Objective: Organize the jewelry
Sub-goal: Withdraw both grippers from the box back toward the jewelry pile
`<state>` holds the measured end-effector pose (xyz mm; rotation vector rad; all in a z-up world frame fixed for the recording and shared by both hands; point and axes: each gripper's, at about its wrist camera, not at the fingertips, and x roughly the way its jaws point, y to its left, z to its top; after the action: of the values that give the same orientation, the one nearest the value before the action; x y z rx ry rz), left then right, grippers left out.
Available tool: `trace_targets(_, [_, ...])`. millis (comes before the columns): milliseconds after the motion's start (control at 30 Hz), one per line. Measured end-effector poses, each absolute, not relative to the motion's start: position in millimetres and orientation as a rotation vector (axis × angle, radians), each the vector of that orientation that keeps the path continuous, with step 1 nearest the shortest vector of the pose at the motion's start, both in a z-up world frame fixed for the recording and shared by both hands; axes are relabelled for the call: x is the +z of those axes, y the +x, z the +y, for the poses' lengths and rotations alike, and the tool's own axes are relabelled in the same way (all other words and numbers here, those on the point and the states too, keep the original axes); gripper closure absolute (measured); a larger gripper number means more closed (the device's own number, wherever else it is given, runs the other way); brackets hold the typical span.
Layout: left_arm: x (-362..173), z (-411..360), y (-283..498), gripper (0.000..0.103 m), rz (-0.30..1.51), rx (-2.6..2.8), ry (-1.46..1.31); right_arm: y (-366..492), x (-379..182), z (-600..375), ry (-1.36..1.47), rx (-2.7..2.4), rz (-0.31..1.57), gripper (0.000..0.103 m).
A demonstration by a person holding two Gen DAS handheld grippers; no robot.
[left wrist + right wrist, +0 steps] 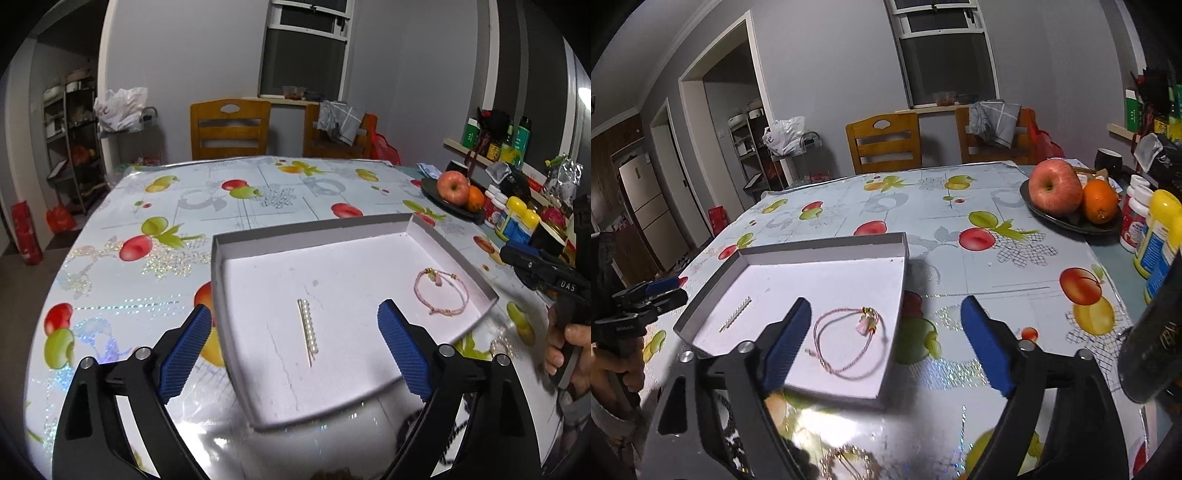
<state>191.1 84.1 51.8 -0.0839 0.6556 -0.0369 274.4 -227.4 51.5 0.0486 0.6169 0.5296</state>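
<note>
The counter (258,206) beyond the tray (218,280) lies bare up to the chairs (229,129). Inside the tray, open floor separates the pearl clip (308,330) from the bracelet (441,291). On the right edge, a fruit plate (1067,221) and bottles (1156,236) crowd the way.

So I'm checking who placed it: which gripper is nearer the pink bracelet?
Right. The right gripper hangs open just short of the pink bracelet; the left gripper is open over the pearl hair clip, farther away.
</note>
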Motion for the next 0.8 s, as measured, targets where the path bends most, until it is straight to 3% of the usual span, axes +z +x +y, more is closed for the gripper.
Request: trace_targets(800, [39.0,77.5,111.3,0.012,0.673,-0.087,-0.060,204.2,23.9,-237.0,-0.175,0.586,0.729,0.018])
